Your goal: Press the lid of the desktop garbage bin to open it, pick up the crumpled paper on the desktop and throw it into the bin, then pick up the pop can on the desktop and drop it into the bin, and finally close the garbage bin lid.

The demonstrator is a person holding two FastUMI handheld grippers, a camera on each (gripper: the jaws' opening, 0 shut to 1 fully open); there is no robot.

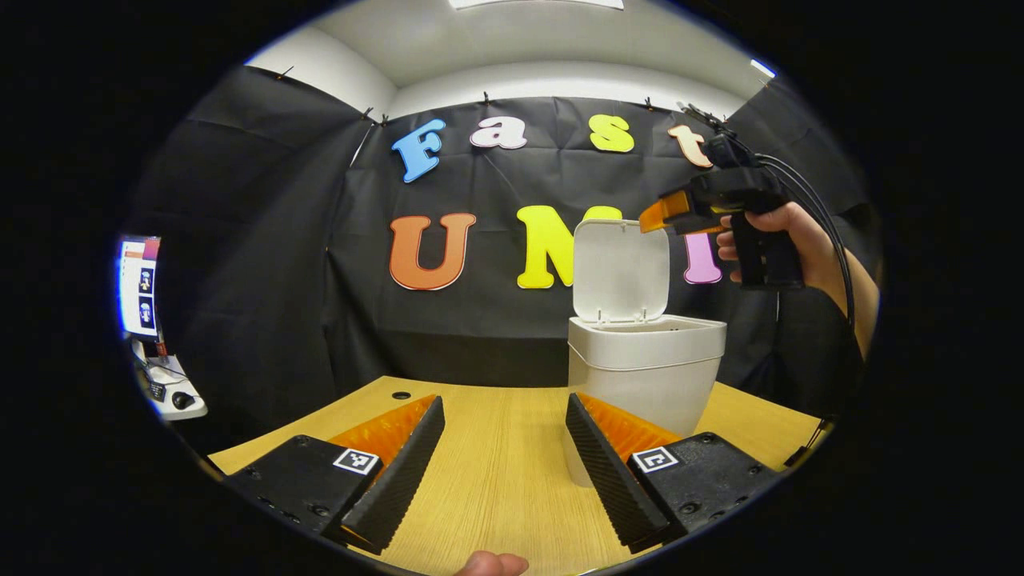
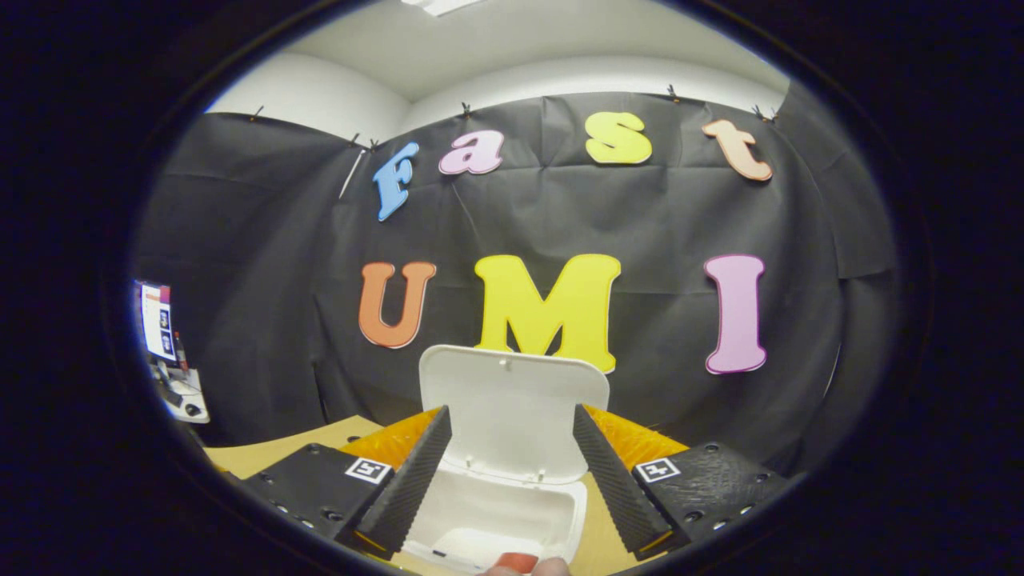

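I read no legible word, brand or number in either feed. The left gripper (image 1: 504,402) carries two square black-and-white coded markers (image 1: 356,461), one on each finger mount. The right gripper (image 2: 512,412) carries the same marker pair (image 2: 368,470). The content of the monitor (image 1: 138,286) at the left edge is too small to read.
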